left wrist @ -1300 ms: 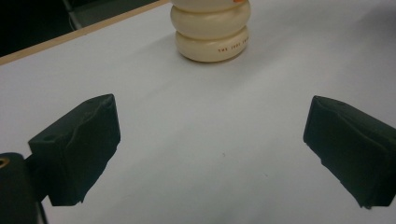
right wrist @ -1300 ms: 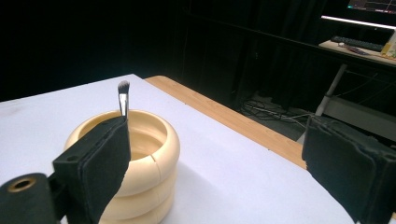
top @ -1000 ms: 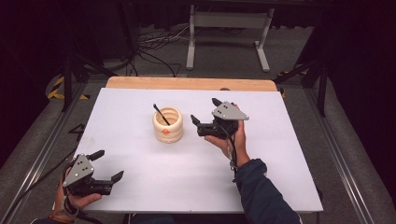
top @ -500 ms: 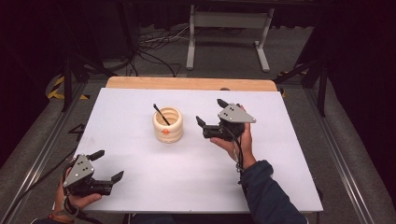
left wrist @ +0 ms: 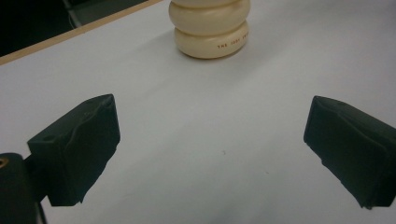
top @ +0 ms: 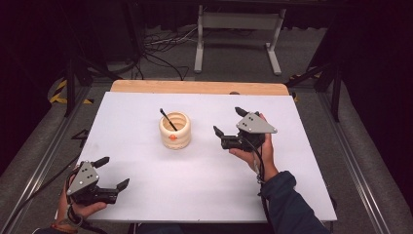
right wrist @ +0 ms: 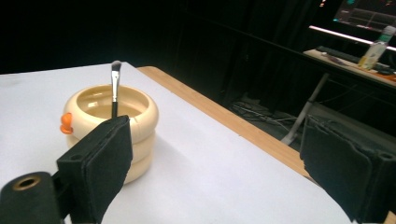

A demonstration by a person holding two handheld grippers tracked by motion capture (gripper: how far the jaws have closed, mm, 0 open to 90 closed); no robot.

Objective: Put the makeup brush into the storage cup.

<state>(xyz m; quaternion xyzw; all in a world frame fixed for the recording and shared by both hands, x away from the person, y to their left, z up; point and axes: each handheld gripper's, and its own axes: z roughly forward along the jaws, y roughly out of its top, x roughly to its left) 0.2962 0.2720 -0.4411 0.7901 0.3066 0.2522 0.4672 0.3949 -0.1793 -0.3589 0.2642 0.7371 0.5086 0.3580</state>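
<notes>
While the cream ribbed ceramic cup [top: 175, 130] stood mid-table holding a thin black brush [top: 167, 119], the right gripper [top: 233, 127] hovered just beside it, fingers wide apart and empty, probably lined up to reach it; the left gripper [top: 113, 173] waited well apart, likewise spread, holding nothing.

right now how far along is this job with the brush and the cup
The brush already stands in the cream cup. Nothing is in hand: the right tool is open beside the cup, and the left tool is open near the table edge. Little looks left.
</notes>
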